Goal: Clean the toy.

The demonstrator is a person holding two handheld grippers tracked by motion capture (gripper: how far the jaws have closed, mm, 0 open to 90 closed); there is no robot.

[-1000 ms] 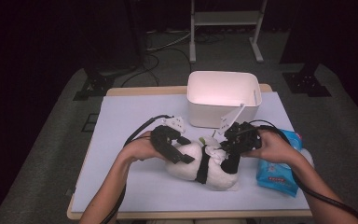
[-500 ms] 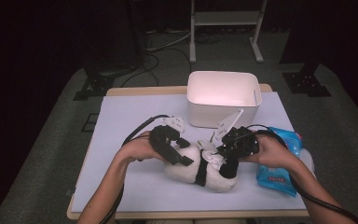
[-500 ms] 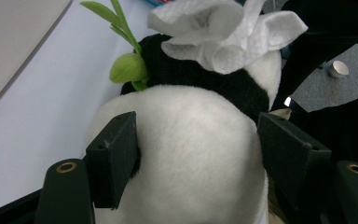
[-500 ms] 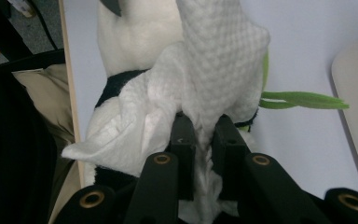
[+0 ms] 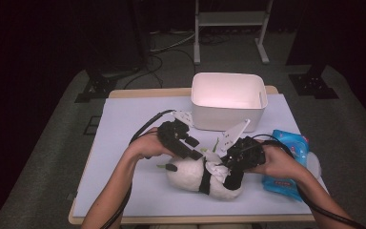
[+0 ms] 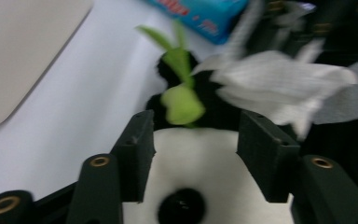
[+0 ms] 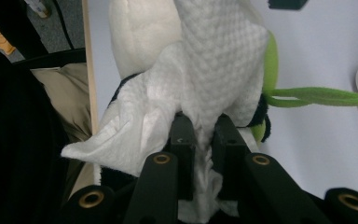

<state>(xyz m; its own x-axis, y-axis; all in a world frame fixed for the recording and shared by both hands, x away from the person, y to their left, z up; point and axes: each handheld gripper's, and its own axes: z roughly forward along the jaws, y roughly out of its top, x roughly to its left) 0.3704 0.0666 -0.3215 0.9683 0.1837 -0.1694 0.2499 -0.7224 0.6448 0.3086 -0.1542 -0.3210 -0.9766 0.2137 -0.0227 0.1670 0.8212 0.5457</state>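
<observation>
**Wipe on the panda, one gripper steadying**

Panda first: we see a plush panda (image 5: 205, 177) lying on its side on the pale table cover (image 5: 124, 124), near the front edge and just in front of the white bin (image 5: 228, 100). The blue wipe pack (image 5: 286, 164) lies just to its right, under our right forearm.

We hold the toy from two sides, and we judge that is on purpose. Our left gripper (image 6: 193, 154) straddles the white head end with its jaws partly open; they have just been closing, with the plush between them, though we cannot tell whether the pads press on it yet. That hold would keep the soft body from sliding. Our right gripper (image 7: 200, 133) is clamped narrowly on a white wipe (image 7: 205, 70), which drapes over the toy, so the cloth can be rubbed along the fur while the other side is braced.

The panda itself is soft and rounded, cream-white with black limbs and a black band round its middle. A dark round patch (image 6: 182, 212) shows on the white fur just below the left jaws. It carries a bright green felt sprig (image 6: 179, 93), leaves sticking out toward the bin. The wipe has a quilted, dimpled texture and hangs crumpled.
</observation>
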